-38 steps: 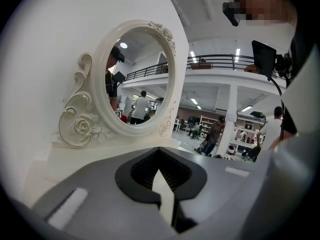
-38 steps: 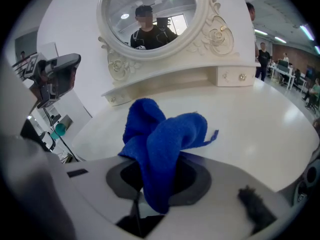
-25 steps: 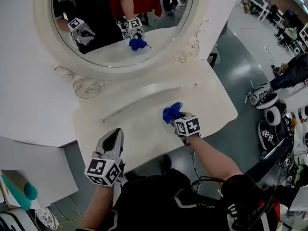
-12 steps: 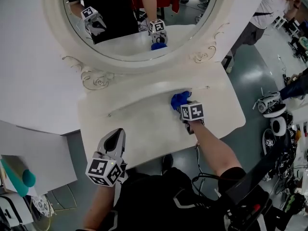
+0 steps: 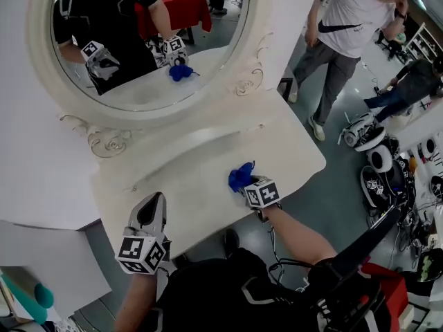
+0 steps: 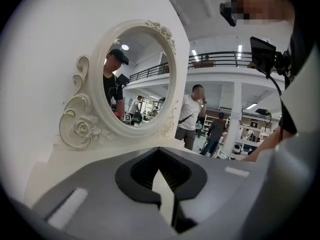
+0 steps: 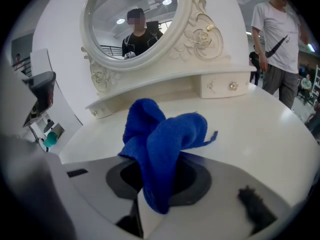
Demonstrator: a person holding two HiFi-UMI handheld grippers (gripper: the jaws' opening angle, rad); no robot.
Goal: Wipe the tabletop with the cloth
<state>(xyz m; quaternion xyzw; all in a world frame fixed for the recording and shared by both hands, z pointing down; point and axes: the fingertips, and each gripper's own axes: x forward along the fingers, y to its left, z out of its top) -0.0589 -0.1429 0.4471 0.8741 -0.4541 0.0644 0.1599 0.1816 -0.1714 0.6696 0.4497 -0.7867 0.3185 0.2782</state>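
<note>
the wiping step looks to be in hand: the right tool (image 5: 243,182) has its jaws pinched on a bunched blue cloth (image 5: 240,175), which sits on the white vanity surface (image 5: 187,171) near its front edge, right of the middle. in the right gripper view the cloth (image 7: 161,144) rises out of the jaws of the right tool (image 7: 150,204) in a loose fold, one end draped forward onto the surface. the left tool (image 5: 151,205) hangs by the front left edge, jaws pressed together on nothing, taking no part. the next move likely calls for pressing the cloth flat and sweeping it over the unwiped stretch toward the oval mirror (image 5: 138,33). the only container is a small drawer (image 7: 220,86) under the mirror; it is closed, so its contents are hidden.
</note>
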